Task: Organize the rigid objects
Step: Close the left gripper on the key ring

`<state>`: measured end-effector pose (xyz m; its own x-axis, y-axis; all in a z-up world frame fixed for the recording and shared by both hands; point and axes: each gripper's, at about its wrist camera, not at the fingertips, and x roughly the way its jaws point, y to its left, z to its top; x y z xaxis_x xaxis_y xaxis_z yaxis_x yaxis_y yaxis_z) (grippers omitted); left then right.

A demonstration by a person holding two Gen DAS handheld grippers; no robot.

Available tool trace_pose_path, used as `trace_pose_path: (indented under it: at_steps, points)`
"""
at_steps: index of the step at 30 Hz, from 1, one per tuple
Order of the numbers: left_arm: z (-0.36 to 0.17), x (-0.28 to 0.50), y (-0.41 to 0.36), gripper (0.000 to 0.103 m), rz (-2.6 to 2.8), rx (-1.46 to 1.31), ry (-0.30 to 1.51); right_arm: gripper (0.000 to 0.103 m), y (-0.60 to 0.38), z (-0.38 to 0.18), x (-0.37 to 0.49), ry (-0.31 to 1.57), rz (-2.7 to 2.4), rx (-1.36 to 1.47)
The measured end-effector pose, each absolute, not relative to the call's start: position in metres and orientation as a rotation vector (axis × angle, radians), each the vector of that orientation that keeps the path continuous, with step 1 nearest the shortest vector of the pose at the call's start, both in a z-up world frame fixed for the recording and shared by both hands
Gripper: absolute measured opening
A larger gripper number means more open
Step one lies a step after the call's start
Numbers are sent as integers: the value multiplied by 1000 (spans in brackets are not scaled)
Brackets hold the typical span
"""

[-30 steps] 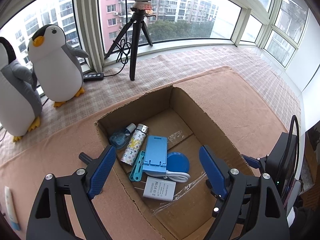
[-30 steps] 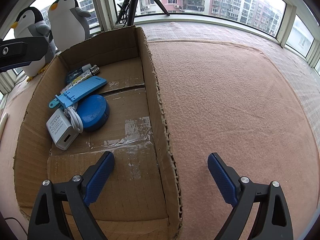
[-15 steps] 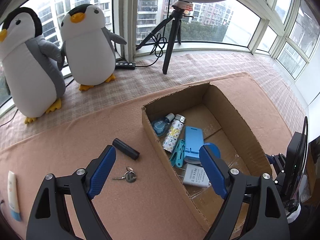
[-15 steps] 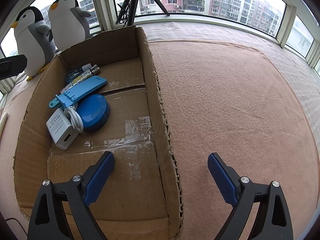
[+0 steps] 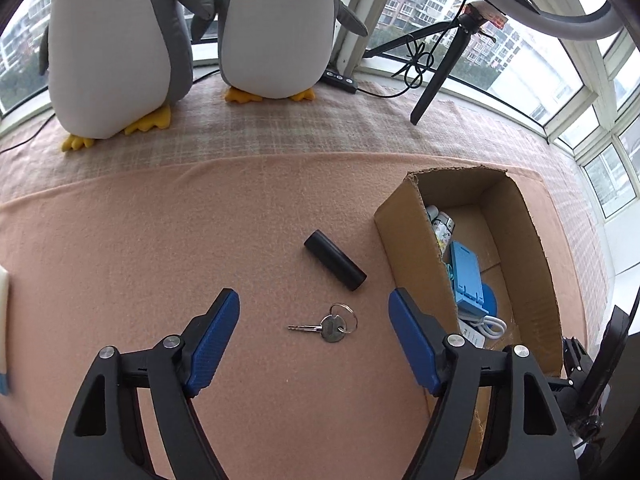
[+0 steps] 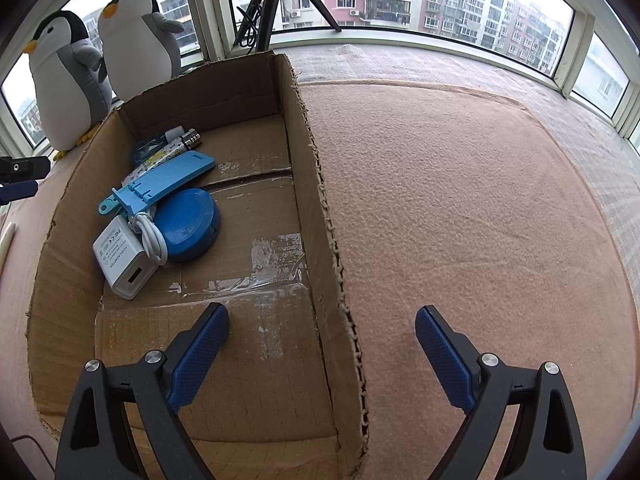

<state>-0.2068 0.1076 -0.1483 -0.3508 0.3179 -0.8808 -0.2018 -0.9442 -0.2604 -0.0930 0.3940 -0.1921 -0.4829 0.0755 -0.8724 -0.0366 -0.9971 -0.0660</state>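
Observation:
In the left wrist view my left gripper (image 5: 314, 308) is open and empty, low over the pink cloth. A small set of keys (image 5: 328, 326) lies between its fingers, just ahead. A black cylinder (image 5: 335, 266) lies beyond the keys. The cardboard box (image 5: 404, 248) stands to the right and holds a blue phone stand (image 5: 466, 280), a white charger (image 6: 120, 256), a blue round case (image 6: 186, 230) and a patterned tube (image 5: 442, 232). My right gripper (image 6: 322, 324) is open and empty, straddling the box's right wall (image 6: 320, 208).
Two plush penguins (image 5: 276, 28) stand at the back by the window. A black tripod (image 5: 436, 76) with a ring light stands at the back right. A white tube (image 5: 4, 320) lies at the far left edge of the cloth.
My left gripper has swung left, away from above the box, and come down over the keys and black cylinder. My right gripper has stayed still.

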Motion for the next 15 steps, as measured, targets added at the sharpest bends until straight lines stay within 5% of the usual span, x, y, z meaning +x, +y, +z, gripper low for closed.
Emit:
trace_pose_path:
  at_steps: [7, 15]
  points:
    - [-166, -193, 120, 50, 2327, -1579, -106, 92, 394, -192, -93, -53, 2649, -1563]
    - [-179, -192, 134, 43, 2330, -1599, -28, 92, 394, -192, -93, -46, 2649, -1566]
